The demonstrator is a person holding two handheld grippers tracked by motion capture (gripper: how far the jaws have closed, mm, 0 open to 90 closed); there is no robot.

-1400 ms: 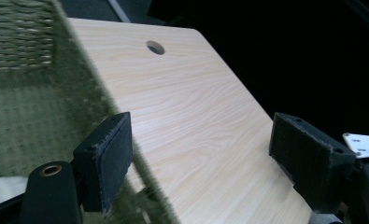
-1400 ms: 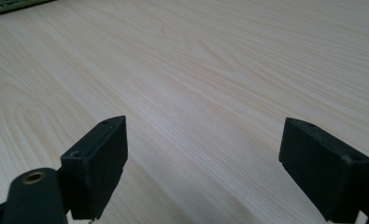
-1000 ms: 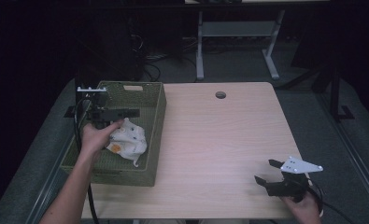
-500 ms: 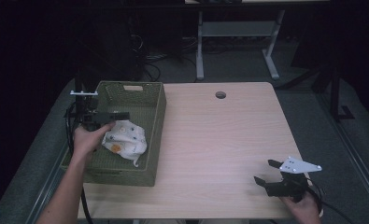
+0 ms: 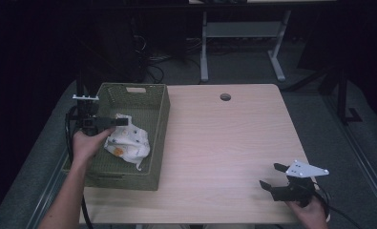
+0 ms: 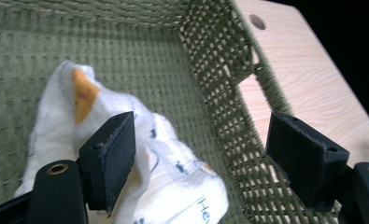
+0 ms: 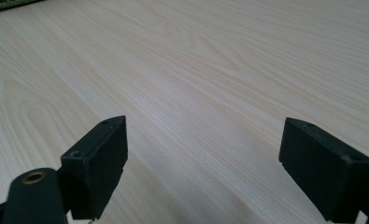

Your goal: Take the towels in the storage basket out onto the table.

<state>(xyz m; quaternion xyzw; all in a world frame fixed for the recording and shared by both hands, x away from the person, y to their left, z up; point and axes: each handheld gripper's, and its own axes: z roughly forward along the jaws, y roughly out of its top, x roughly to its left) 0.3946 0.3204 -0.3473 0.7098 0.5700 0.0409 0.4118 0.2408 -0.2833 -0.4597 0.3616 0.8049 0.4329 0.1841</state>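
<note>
**Two grippers spread, cloth in basket**

We see the left gripper (image 6: 198,154) spread wide over the white printed cloth (image 6: 126,158), which lies crumpled inside the green basket (image 5: 160,125). The right gripper (image 7: 217,163) hangs spread above the bare table (image 5: 234,143). Risk, we judge: a jaw catching the basket's woven wall, or pinching one loose fold.

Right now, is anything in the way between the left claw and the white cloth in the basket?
Nothing visible. The left claw hangs open right above the white cloth, inside the green basket, whose wall stands off to the side.
</note>
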